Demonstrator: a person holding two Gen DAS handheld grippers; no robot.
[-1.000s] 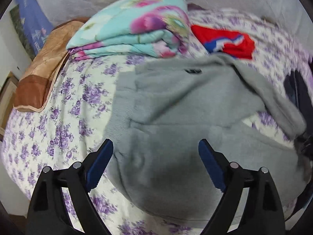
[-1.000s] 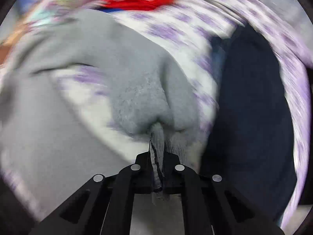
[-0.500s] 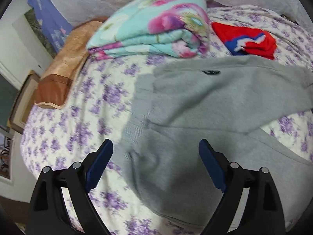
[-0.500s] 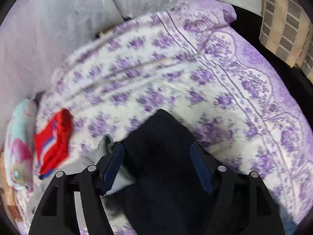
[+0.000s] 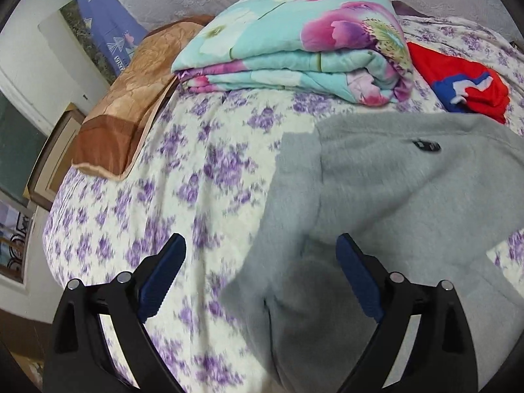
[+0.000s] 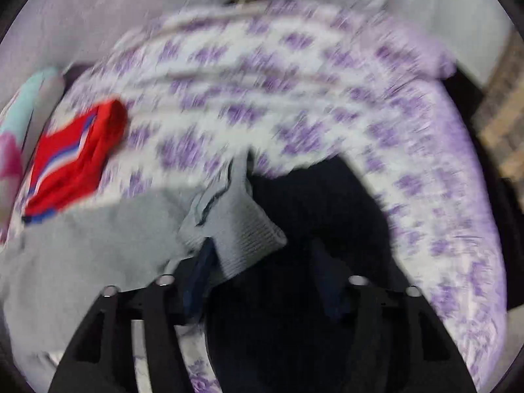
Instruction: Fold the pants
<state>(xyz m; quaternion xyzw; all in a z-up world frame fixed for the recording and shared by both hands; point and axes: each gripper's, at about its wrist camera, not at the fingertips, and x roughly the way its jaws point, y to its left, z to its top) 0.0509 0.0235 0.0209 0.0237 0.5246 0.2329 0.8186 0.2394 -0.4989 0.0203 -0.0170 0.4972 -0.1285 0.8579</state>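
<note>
Grey sweatpants (image 5: 376,196) lie spread on the purple-flowered bed sheet (image 5: 183,177), one leg laid over the other. My left gripper (image 5: 261,240) hovers above their left edge, its jaws opening wide with nothing gripped. In the blurred right wrist view a ribbed grey cuff (image 6: 242,229) rests on a dark navy garment (image 6: 327,213). My right gripper (image 6: 262,249) hangs just behind that cuff. Its jaws are opening, and the cuff lies loose by the left finger, with no pad pressing on it.
A folded turquoise floral quilt (image 5: 294,42) and a brown pillow (image 5: 131,98) sit at the head of the bed. A red and blue garment (image 5: 458,82) lies beside the quilt. The bed edge drops off at the left (image 5: 49,245).
My right gripper let go of the grey cuff, opened, and swung over the dark garment. My left gripper slid left, so the pants now sit further right in its view.
</note>
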